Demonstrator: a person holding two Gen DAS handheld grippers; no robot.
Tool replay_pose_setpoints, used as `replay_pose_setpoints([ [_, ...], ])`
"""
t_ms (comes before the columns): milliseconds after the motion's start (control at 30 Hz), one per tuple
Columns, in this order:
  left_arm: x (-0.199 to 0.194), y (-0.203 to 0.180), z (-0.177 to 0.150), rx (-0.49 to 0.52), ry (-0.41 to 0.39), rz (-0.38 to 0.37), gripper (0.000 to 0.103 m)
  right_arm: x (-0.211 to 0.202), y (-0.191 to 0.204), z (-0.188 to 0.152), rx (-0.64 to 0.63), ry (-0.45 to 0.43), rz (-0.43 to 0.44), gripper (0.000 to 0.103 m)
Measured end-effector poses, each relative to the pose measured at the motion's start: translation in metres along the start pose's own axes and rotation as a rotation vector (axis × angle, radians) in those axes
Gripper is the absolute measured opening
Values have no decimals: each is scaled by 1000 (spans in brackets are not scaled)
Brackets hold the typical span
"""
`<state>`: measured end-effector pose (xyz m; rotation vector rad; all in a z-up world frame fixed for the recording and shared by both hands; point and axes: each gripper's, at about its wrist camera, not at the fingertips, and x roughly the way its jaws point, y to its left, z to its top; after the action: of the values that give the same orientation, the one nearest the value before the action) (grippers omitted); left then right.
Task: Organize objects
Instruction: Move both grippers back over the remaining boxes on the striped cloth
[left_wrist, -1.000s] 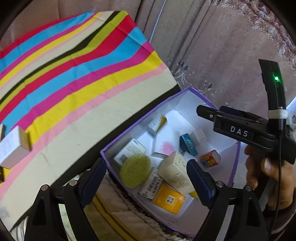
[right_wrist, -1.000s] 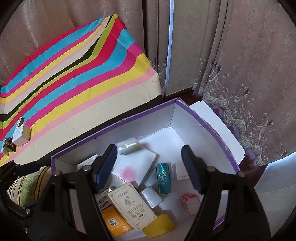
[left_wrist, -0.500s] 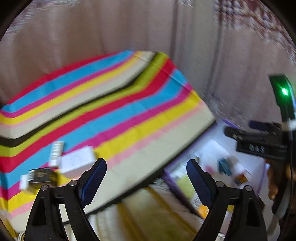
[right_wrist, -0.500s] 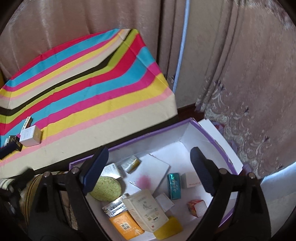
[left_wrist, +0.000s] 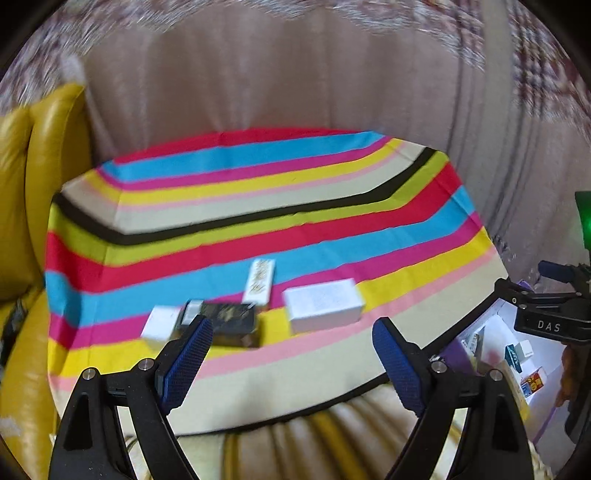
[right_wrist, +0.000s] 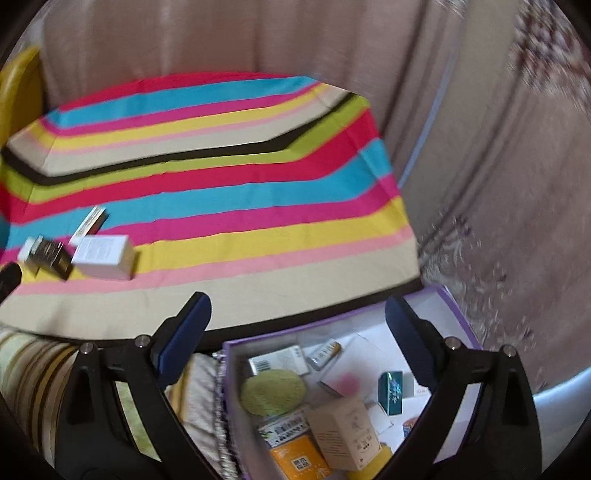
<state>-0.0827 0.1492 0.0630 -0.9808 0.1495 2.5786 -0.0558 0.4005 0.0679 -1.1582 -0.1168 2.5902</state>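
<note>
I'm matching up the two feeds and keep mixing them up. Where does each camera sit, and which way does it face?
Left wrist: on the left tool, angled down at the striped cloth; its open blue pads and, at right, the right tool show.
Right wrist: on the right tool, over the purple box; its pads, opening and empty.
Shared: cloth, white carton, box.

- Your left wrist camera looks down along its fingers at the striped cloth (left_wrist: 258, 229), with the small boxes near.
- Your right wrist camera faces the purple-rimmed box (right_wrist: 458, 314), close below.
- Both views share the cloth and white carton (left_wrist: 323, 304) (right_wrist: 103, 254).
</note>
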Motion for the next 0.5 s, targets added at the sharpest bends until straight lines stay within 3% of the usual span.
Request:
replay_pose_setpoints([
  [167,3,45,-12,-65,69,13,89,-5,42,4,-45,-8,94,96],
  [267,2,69,-19,-100,102,-9,89,-1,60,7,-34,21,192,96],
  [500,11,114,-27,-161,180,-30,89,13,95,6,-31,105,281,96],
])
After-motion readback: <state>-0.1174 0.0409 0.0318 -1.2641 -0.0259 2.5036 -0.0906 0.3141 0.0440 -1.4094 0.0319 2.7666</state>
